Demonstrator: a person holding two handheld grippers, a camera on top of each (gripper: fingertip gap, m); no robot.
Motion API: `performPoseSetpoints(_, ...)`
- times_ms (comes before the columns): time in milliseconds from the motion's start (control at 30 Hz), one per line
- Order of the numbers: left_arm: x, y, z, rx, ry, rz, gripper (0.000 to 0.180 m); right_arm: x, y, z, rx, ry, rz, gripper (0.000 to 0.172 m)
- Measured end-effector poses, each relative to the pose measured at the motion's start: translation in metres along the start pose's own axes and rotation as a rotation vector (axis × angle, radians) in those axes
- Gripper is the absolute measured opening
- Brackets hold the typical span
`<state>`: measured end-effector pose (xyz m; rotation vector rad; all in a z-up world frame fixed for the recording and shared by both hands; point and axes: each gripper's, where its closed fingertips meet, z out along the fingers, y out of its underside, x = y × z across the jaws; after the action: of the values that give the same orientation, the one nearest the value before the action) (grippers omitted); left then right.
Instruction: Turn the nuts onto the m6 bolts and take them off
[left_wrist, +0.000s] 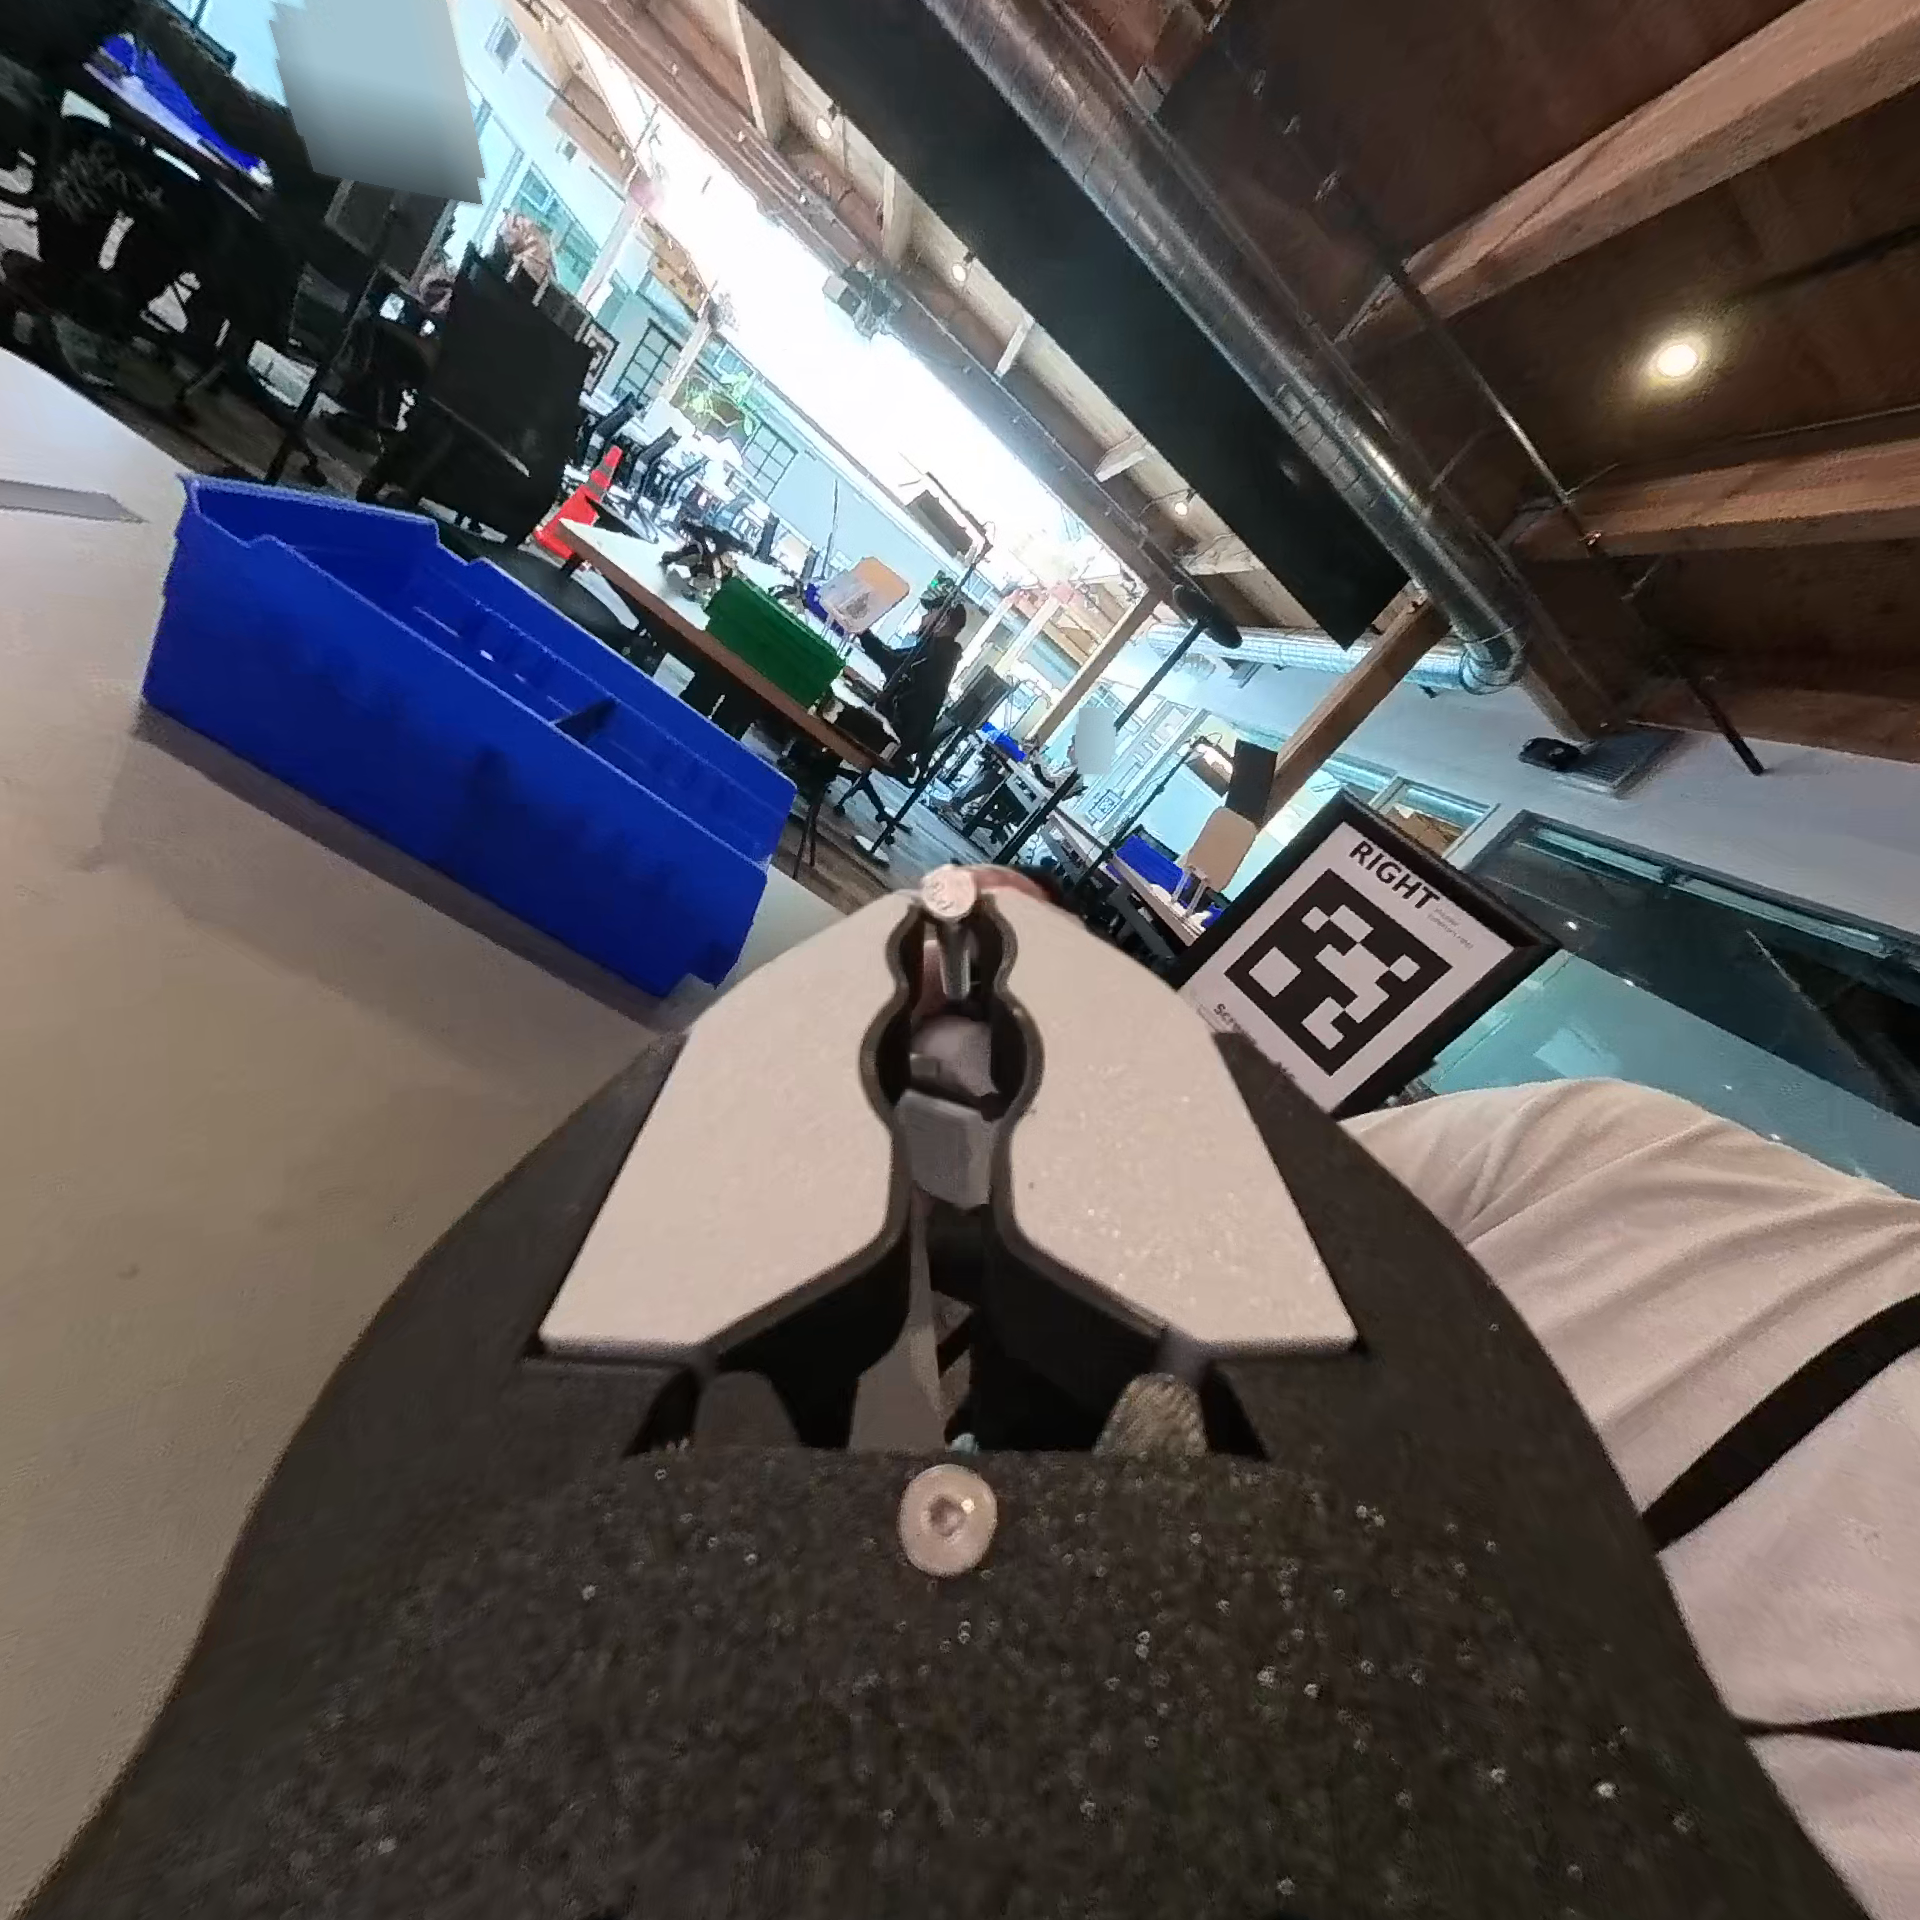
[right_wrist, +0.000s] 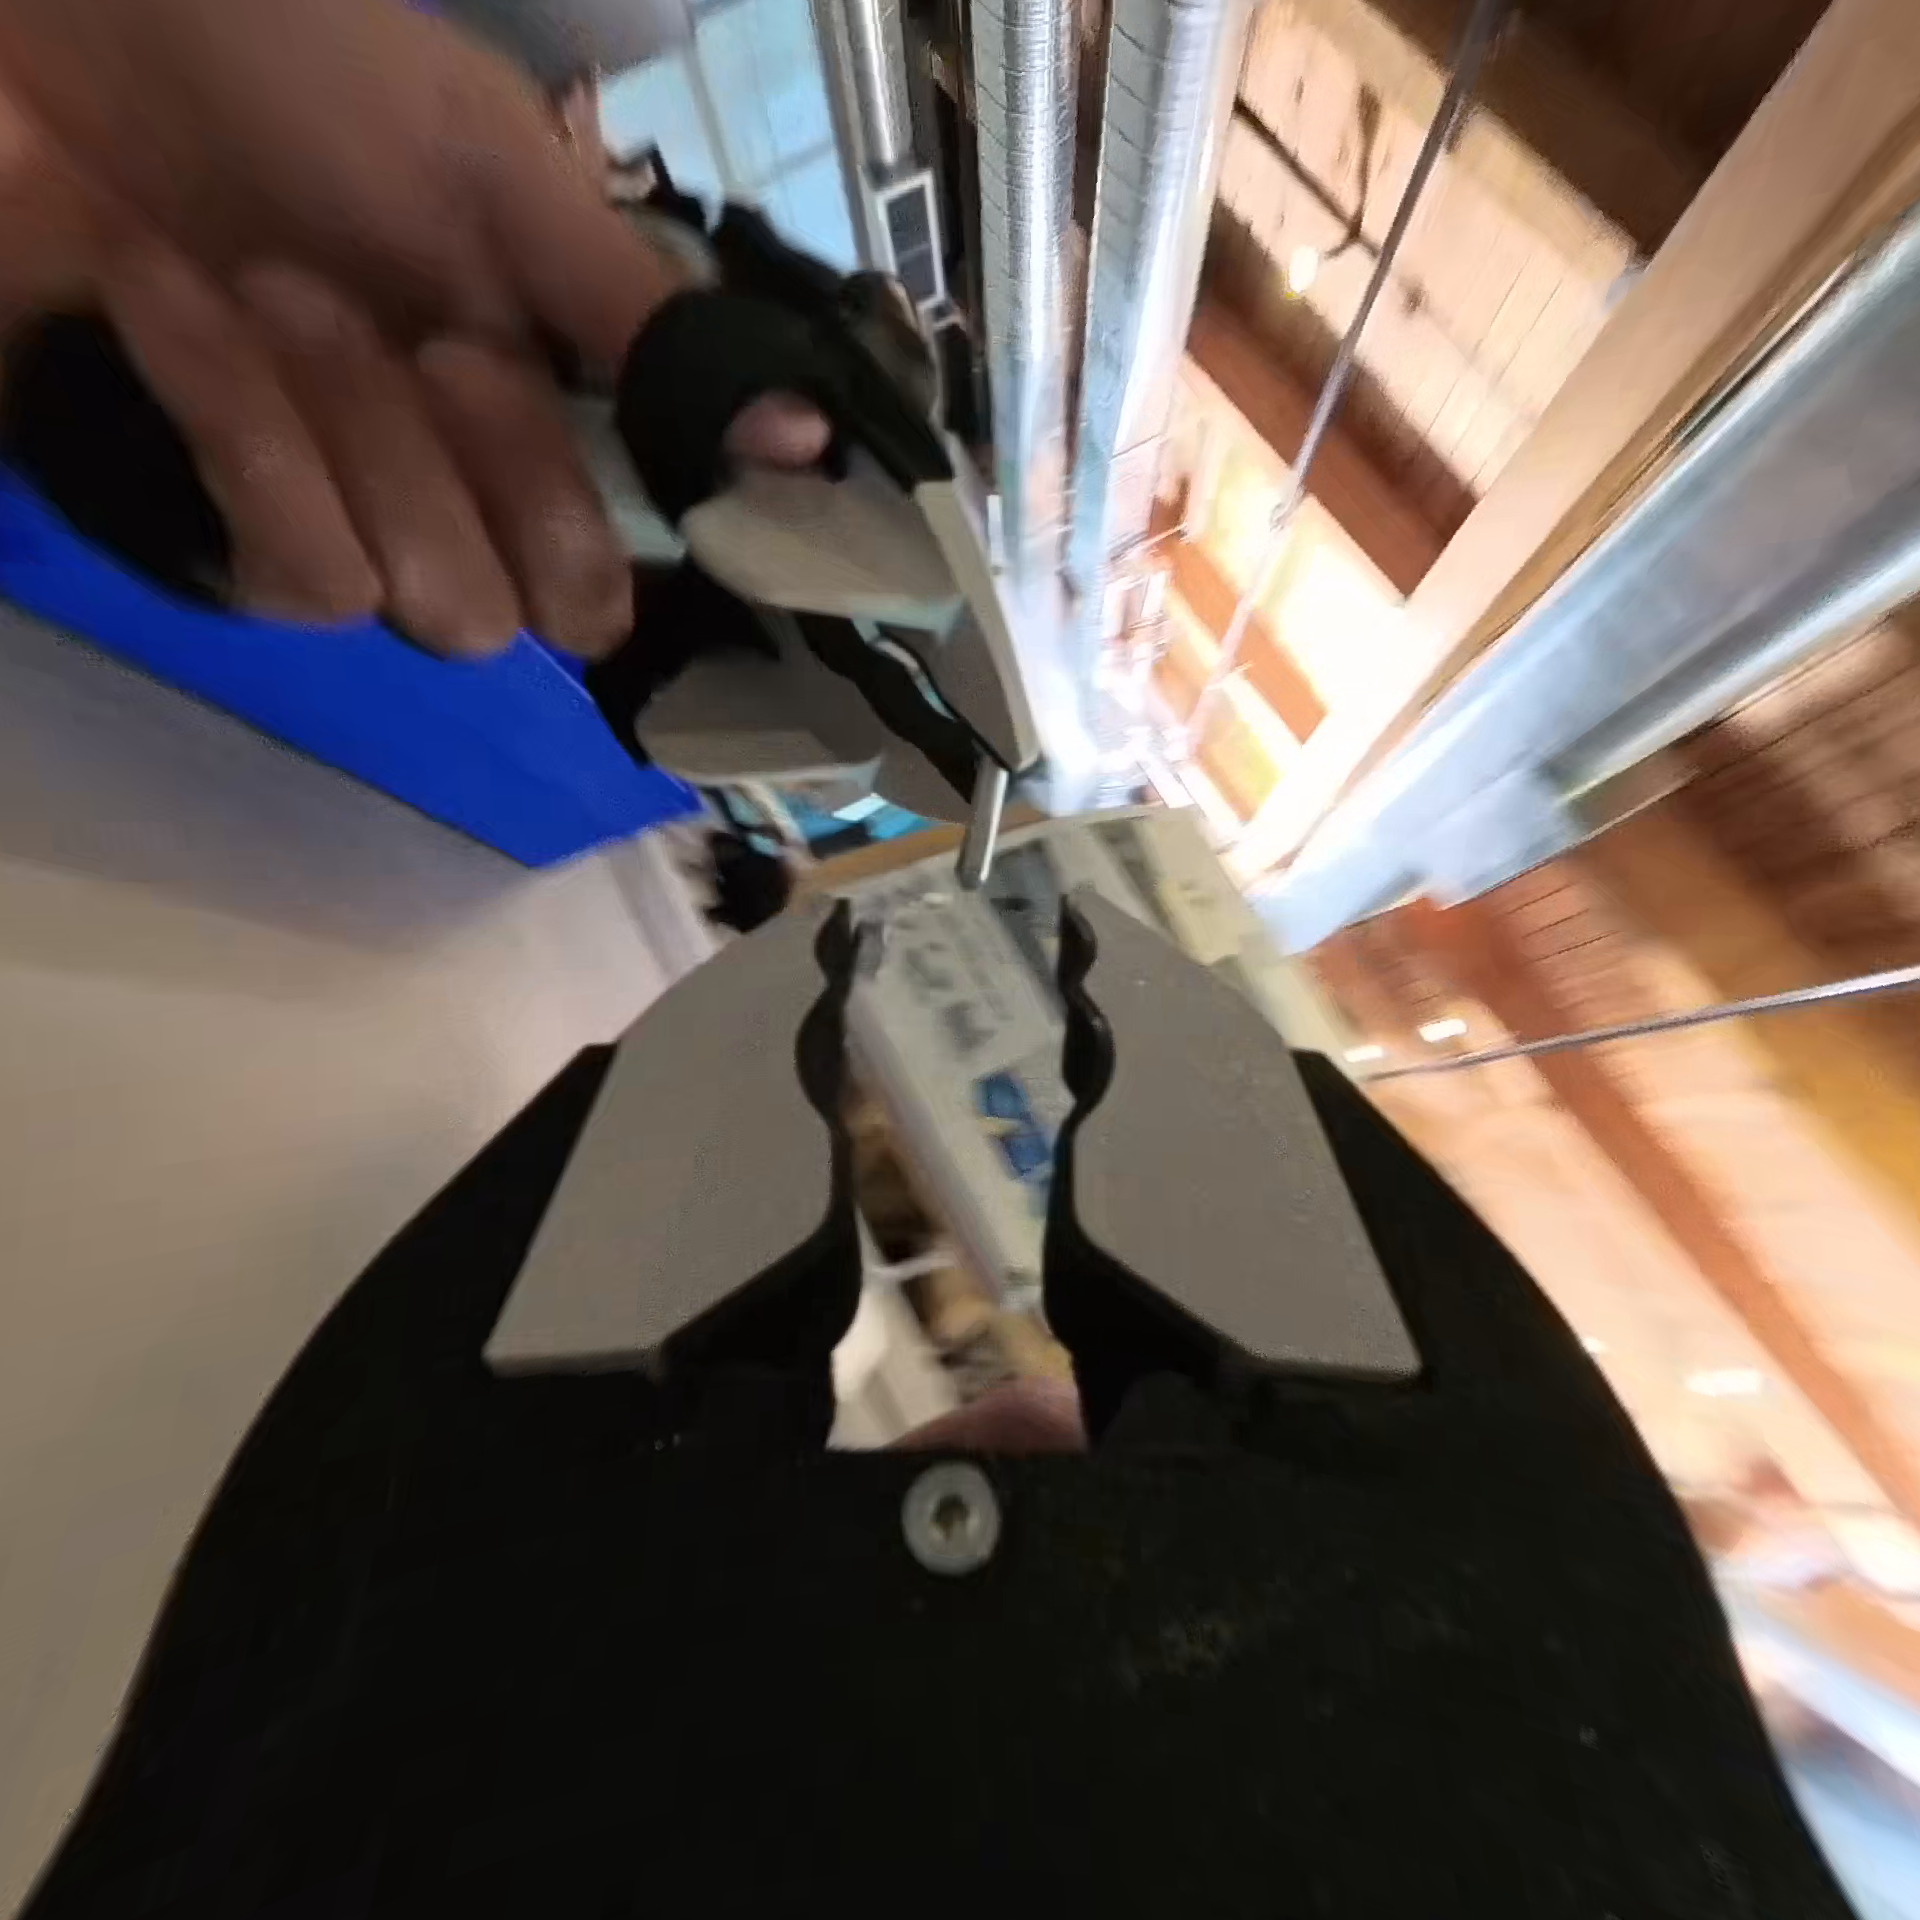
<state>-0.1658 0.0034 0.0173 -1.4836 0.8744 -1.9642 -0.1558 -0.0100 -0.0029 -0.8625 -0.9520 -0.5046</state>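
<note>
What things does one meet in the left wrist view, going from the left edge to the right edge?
Blue bin → left gripper, shut on a silver bolt → framed black-and-white marker card → white sleeve.

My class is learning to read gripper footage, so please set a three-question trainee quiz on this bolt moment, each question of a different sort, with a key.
1. True or false: the right gripper has its fingers closed on a nut.
2. Multiple choice: the left gripper is shut on (A) a blue bin, (B) a silver bolt, (C) a marker card.
3. Fill in: the bin on the table is coloured ____.

Key
1. False: its fingers stand apart with nothing between them.
2. B: the bolt's head sits at the fingertips and its shank points towards the right gripper.
3. Blue.
</note>
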Motion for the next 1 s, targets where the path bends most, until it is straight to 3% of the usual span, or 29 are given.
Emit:
performPoseSetpoints(67, 0.000, -0.002, -0.002, 0.005, -0.009, 0.009, 0.009, 0.004, 0.001, 0.001, 0.011, -0.032, 0.199, 0.024)
performPoseSetpoints(200, -0.009, -0.002, -0.005, -0.001, -0.062, 0.039, 0.009, -0.017, 0.029, 0.007, -0.084, -0.126, 0.323, 0.006)
performPoseSetpoints(333, -0.018, -0.003, -0.008, 0.006, -0.129, 0.062, 0.009, -0.038, 0.065, 0.013, -0.225, -0.185, 0.491, 0.009)
performPoseSetpoints(467, -0.040, -0.006, -0.036, 0.143, -0.399, 0.146, 0.009, -0.031, 0.092, 0.013, -0.370, -0.157, 0.859, 0.011)
performPoseSetpoints(567, -0.045, 0.019, -0.058, 0.191, -0.542, 0.242, 0.009, -0.030, 0.090, 0.006, -0.383, -0.201, 1.013, 0.011)
performPoseSetpoints(800, -0.070, 0.057, -0.059, 0.052, -0.631, 0.321, 0.009, -0.038, 0.111, 0.003, -0.378, -0.201, 1.121, 0.015)
performPoseSetpoints(1000, -0.075, 0.067, -0.063, 0.036, -0.604, 0.307, 0.009, -0.034, 0.105, 0.004, -0.333, -0.173, 1.047, 0.010)
